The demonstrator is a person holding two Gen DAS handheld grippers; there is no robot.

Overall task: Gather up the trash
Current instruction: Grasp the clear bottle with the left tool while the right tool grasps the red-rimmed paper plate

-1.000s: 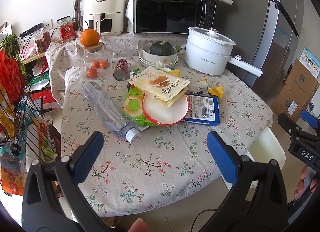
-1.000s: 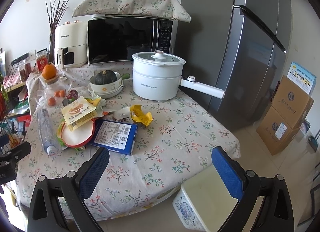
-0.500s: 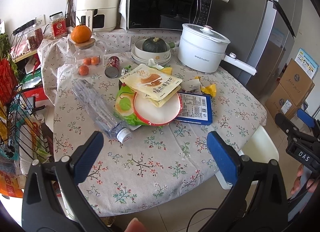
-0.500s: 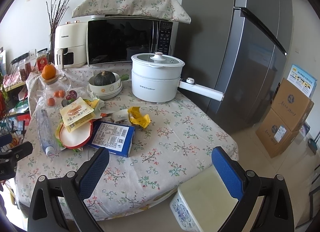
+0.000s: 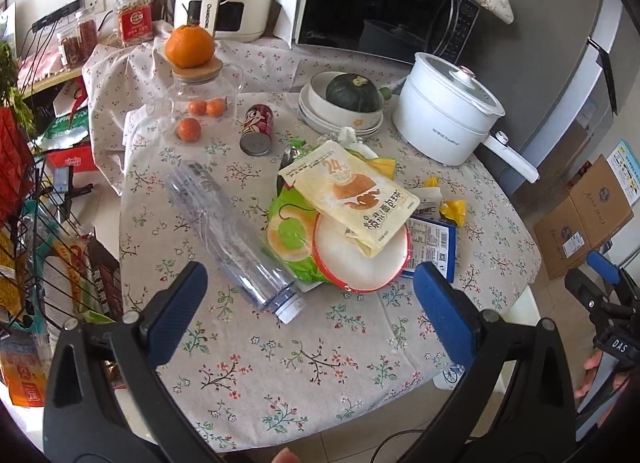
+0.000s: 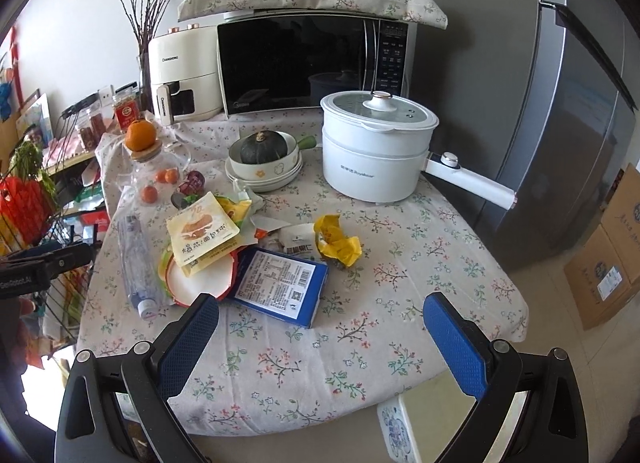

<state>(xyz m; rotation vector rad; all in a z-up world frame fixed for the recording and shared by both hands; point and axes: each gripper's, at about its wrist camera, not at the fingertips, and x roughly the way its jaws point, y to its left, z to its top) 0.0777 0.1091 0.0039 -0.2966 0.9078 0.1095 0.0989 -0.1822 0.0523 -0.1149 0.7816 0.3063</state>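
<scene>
Nearest the camera, the left gripper [image 5: 310,295] hovers above the near edge of the floral tablecloth [image 5: 288,375] with its blue-padded jaws spread wide and nothing between them; the right gripper [image 6: 320,327] hangs likewise over the near right part of the cloth, jaws wide apart and empty. Just beyond the left gripper lies the trash: a clear plastic bottle [image 5: 232,239] on its side with its white cap toward the camera, and beside it a heap made of a green wrapper [image 5: 286,231], a red-rimmed white lid [image 5: 358,259] and a yellow bread packet [image 5: 352,191] lying on top. A blue box [image 6: 280,287] touches the lid on the right, and a crumpled yellow wrapper [image 6: 338,245] sits just behind the box. Farther back a red can [image 5: 258,129] lies on its side, near a glass jar [image 5: 196,103] topped by an orange [image 5: 188,45]. A green squash [image 6: 264,147] rests in stacked bowls beside a white electric pot [image 6: 374,151], with a microwave [image 6: 312,63] and an air fryer [image 6: 186,73] behind.
</scene>
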